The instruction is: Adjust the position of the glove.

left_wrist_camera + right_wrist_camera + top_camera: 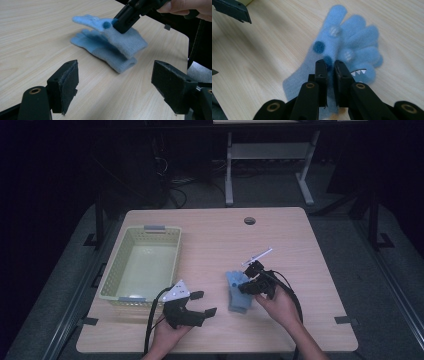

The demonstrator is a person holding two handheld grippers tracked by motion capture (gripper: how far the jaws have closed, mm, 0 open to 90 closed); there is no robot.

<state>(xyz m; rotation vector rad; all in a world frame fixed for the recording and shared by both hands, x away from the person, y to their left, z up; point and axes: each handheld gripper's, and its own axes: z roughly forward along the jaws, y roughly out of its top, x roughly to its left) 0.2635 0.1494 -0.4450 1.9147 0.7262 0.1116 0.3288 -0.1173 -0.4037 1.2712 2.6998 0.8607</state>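
Note:
Two light blue knitted gloves lie stacked on the wooden table. The upper glove [130, 42] [342, 32] has dark blue dots and a toothed mouth pattern, and it hangs tilted above the lower glove [105, 53]. My right gripper [243, 288] [331, 66] is shut on a pinch of the upper glove's fabric; it also comes in from the top of the left gripper view [122, 23]. Near the table's front edge, left of the gloves [235, 292], my left gripper [204, 303] [115, 80] stands open with nothing between its jaws, pointing toward the gloves.
A pale green plastic basket [112, 270] stands at the left of the table. A thin white pen-like object [257, 256] lies just behind the right gripper. A round cable hole [249, 220] sits near the table's far edge.

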